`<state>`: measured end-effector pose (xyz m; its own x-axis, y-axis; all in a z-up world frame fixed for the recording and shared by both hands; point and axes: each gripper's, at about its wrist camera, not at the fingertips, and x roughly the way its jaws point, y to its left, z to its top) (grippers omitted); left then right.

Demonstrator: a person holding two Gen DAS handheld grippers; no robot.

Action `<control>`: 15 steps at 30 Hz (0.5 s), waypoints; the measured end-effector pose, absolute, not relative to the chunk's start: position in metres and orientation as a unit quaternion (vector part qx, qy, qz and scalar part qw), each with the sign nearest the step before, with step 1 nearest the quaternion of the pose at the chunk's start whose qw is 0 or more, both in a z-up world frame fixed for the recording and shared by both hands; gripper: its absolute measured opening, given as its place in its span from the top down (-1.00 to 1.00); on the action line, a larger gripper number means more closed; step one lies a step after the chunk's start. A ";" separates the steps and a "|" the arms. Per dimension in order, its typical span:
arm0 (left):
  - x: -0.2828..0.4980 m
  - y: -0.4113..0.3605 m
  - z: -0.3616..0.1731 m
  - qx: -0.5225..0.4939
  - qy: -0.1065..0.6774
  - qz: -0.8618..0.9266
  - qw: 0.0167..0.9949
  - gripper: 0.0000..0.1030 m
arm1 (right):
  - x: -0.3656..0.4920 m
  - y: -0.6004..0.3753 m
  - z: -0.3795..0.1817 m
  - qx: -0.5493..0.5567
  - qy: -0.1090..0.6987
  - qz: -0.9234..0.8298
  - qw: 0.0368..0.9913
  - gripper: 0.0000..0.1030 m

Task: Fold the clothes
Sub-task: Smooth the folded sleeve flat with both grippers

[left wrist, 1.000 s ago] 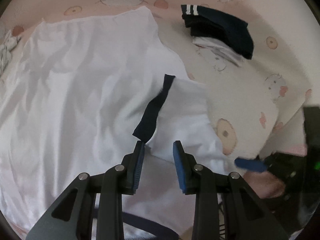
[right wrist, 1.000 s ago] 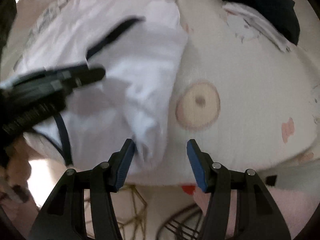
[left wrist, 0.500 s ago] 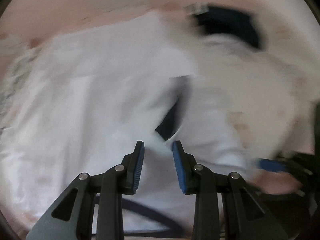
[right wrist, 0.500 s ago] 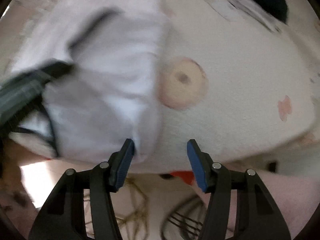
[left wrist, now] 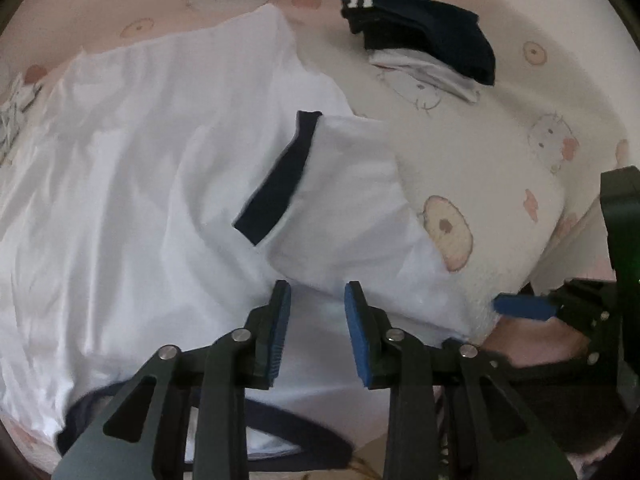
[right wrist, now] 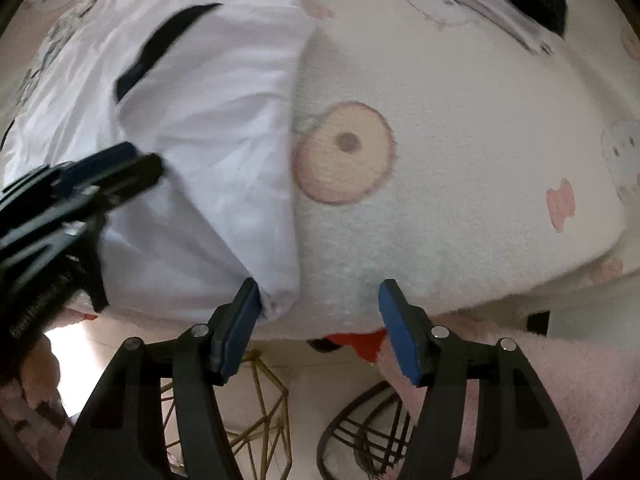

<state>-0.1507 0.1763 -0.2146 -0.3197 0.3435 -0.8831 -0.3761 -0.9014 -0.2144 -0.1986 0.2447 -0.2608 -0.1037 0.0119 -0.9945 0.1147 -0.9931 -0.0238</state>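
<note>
A white T-shirt (left wrist: 140,180) with navy trim lies spread on the bed, its right sleeve folded inward so the navy cuff (left wrist: 276,184) rests on the chest. My left gripper (left wrist: 316,304) hovers over the shirt just below that sleeve; its jaws are closing, with cloth beneath them but none pinched. My right gripper (right wrist: 320,292) points down at the bed edge with its jaws opening. The shirt's folded corner (right wrist: 280,300) lies against the left finger, unpinched. The left gripper (right wrist: 120,168) shows at the left of the right wrist view, over the shirt (right wrist: 200,140).
A stack of folded clothes (left wrist: 424,32), dark navy on top of white, sits at the far right of the cat-print blanket (left wrist: 500,152). Past the bed edge stand a gold wire frame (right wrist: 260,420) and a dark wire basket (right wrist: 360,440). Pink fabric (right wrist: 560,380) lies lower right.
The left gripper's jaws have narrowed slightly and it has shifted a little over the shirt. The right jaws have widened. The folded sleeve lies as before.
</note>
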 end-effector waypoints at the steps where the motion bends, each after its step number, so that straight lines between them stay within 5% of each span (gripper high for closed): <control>1: -0.153 0.173 -0.213 -0.546 0.013 0.809 0.218 0.44 | -0.198 0.247 -0.261 0.673 0.043 -0.738 0.031 -0.21; 9: -0.140 0.092 -0.194 -0.549 -0.063 0.817 0.166 0.44 | -0.172 0.309 -0.196 0.600 -0.035 -0.793 0.099 -0.21; 15: -0.130 -0.013 -0.211 -0.577 -0.144 0.802 0.049 0.42 | -0.191 0.257 -0.212 0.586 0.019 -0.801 0.122 -0.21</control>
<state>-0.1299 -0.0133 -0.2105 -0.3290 0.2444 -0.9122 0.0885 -0.9537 -0.2874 -0.1910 0.2565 -0.2116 -0.2832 -0.1733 -0.9433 0.2183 -0.9694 0.1126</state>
